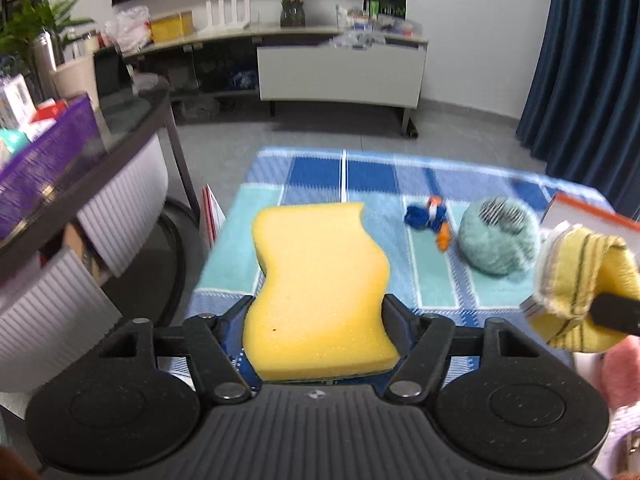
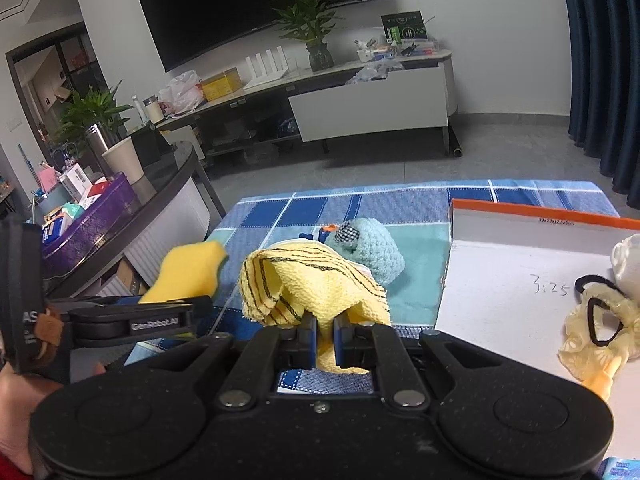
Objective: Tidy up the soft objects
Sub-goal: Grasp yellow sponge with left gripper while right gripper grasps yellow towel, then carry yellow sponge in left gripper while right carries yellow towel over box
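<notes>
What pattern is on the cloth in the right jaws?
Yellow cloth with thin dark stripes; clearest in the right wrist view.

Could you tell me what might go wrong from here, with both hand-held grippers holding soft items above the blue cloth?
The right hand-held gripper pinches only a fold of the yellow towel, so it might slip out. The left hand-held gripper grips the yellow sponge near one end; the long free end could sag or twist. The drooping towel may brush the teal knitted ball.
</notes>
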The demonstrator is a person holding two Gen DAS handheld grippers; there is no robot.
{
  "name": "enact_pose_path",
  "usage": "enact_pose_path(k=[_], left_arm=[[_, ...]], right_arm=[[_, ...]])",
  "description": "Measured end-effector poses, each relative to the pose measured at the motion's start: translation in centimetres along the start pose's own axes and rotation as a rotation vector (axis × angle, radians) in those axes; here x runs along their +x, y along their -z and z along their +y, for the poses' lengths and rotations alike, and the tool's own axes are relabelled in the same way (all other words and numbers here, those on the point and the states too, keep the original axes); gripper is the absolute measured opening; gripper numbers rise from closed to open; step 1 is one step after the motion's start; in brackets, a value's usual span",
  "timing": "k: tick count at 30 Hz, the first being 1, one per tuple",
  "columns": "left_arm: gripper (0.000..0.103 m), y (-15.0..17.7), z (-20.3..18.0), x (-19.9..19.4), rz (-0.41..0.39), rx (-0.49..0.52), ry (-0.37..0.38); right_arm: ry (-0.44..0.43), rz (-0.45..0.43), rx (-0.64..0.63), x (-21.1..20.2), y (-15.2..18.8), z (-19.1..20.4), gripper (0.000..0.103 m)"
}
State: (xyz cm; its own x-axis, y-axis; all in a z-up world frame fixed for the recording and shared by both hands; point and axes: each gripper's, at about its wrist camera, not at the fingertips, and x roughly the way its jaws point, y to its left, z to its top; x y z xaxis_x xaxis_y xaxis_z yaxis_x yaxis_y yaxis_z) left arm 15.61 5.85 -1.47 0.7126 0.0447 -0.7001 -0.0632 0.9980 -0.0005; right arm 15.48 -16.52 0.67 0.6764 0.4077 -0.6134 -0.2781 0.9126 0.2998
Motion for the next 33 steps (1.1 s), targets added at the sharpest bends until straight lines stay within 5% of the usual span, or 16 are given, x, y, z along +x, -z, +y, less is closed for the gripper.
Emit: enact_pose_path(k=[12,33], left_arm=[[0.069,-0.2,-1.8,-6.0,-0.074,0.007,0.037],[0.069,0.5,-5.5,-9.5,-0.132,0.061,0.127]], right_arm=[[0.018,-0.089,0.008,-5.3,-0.8,0.3,0.011],[0.091,-0.15,0.067,-11.8,0.7,-3.0,0.011]])
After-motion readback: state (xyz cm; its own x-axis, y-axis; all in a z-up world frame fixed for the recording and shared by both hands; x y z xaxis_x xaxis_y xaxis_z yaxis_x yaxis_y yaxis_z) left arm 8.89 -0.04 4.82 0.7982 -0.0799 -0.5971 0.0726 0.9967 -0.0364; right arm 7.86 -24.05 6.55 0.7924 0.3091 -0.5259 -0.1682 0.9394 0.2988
